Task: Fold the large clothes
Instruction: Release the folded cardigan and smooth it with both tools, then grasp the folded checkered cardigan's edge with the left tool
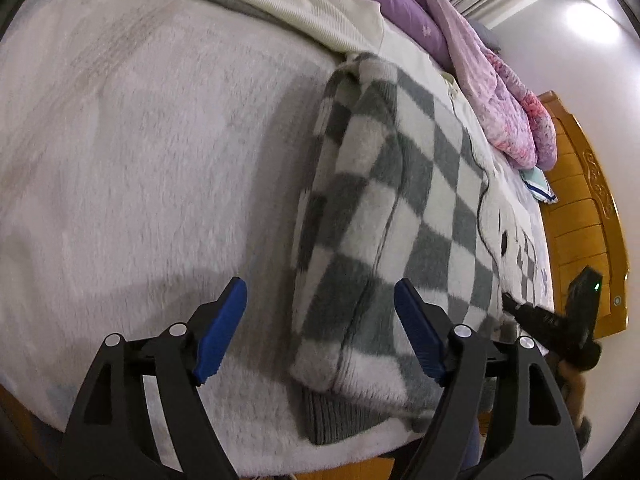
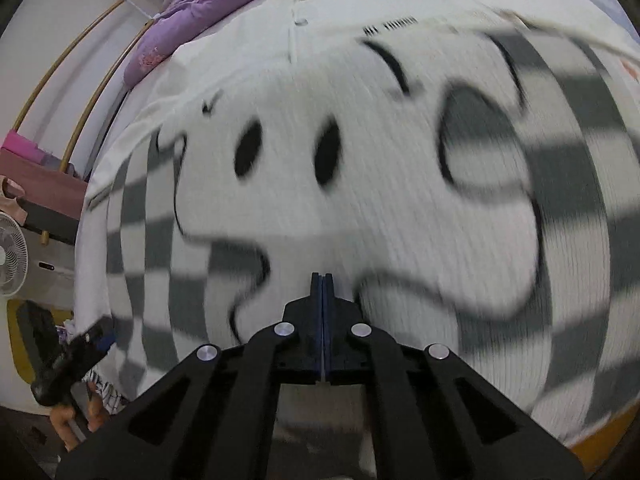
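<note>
A grey-and-white checked fleece sweater [image 1: 400,208] with a cartoon dog face [image 2: 320,168] lies spread on the bed, its left side folded over into a thick edge. My left gripper [image 1: 320,328] is open and empty, hovering over that folded edge near the sweater's ribbed hem [image 1: 340,416]. My right gripper [image 2: 322,284] has its blue pads pressed together just above the sweater's lower part; no cloth shows between them. The right gripper also shows in the left wrist view [image 1: 516,308], and the left one in the right wrist view [image 2: 96,338].
A pale fluffy blanket [image 1: 140,160] covers the bed. A cream garment [image 1: 300,4] and purple and pink quilts [image 1: 472,64] lie along the far side. A wooden headboard [image 1: 584,208] stands at the right. A fan [image 2: 12,256] stands beside the bed.
</note>
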Tool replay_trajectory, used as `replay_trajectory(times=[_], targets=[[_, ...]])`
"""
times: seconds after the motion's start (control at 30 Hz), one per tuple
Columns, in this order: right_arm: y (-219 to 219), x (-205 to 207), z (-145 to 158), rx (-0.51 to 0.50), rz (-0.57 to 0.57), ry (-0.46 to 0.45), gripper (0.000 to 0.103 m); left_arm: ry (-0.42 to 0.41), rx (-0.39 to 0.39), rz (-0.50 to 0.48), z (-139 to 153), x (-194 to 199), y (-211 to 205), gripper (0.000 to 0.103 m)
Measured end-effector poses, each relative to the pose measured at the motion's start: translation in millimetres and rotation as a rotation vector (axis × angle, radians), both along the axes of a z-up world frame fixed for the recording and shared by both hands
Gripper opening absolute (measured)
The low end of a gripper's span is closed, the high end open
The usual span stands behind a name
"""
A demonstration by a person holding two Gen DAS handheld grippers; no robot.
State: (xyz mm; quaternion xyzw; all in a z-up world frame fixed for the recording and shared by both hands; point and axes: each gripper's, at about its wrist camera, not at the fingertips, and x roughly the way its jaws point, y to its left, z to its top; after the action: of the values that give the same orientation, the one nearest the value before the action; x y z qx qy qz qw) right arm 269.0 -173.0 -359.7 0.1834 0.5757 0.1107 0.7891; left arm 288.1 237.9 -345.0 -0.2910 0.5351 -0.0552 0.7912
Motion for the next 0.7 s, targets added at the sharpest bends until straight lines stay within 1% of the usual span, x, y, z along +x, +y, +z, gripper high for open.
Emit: replay_trajectory(times=[0.07, 0.17, 0.23, 0.33, 0.37, 0.4, 0.47, 0.53, 0.63, 0.7], targets=[[-1, 0, -7, 0.013, -0.009, -0.019, 0.0, 0.021, -0.014, -0.001, -5, -5, -4, 0.077], [-7, -1, -3, 0.049, -0.031, -0.006, 0.0, 0.05, -0.033, -0.01, -14, -15, -12, 0.077], [-6, -13, 5, 0.022, -0.024, -0.006, 0.0, 0.055, -0.052, -0.008, -18, -24, -18, 0.077], [0, -37, 8, 0.004, -0.005, 0.004, 0.0, 0.063, -0.096, 0.034, -21, -34, -16, 0.077], [3, -44, 2, 0.005, 0.004, 0.04, 0.0, 0.064, -0.106, 0.044, -22, -37, -16, 0.077], [3, -54, -5, 0.017, 0.003, 0.051, 0.0, 0.066, -0.106, 0.05, -23, -40, -16, 0.077], [2, -64, -13, 0.005, 0.0, 0.017, 0.0, 0.069, -0.115, 0.069, -25, -43, -17, 0.077], [-2, -63, -20, 0.036, -0.025, 0.012, 0.0, 0.066, -0.123, 0.079, -27, -47, -16, 0.077], [-4, -59, -22, 0.05, -0.024, 0.018, 0.0, 0.076, -0.174, 0.124, -32, -54, -13, 0.077], [-3, -60, -22, 0.052, -0.02, 0.012, 0.0, 0.076, -0.231, 0.146, -34, -59, -13, 0.077]])
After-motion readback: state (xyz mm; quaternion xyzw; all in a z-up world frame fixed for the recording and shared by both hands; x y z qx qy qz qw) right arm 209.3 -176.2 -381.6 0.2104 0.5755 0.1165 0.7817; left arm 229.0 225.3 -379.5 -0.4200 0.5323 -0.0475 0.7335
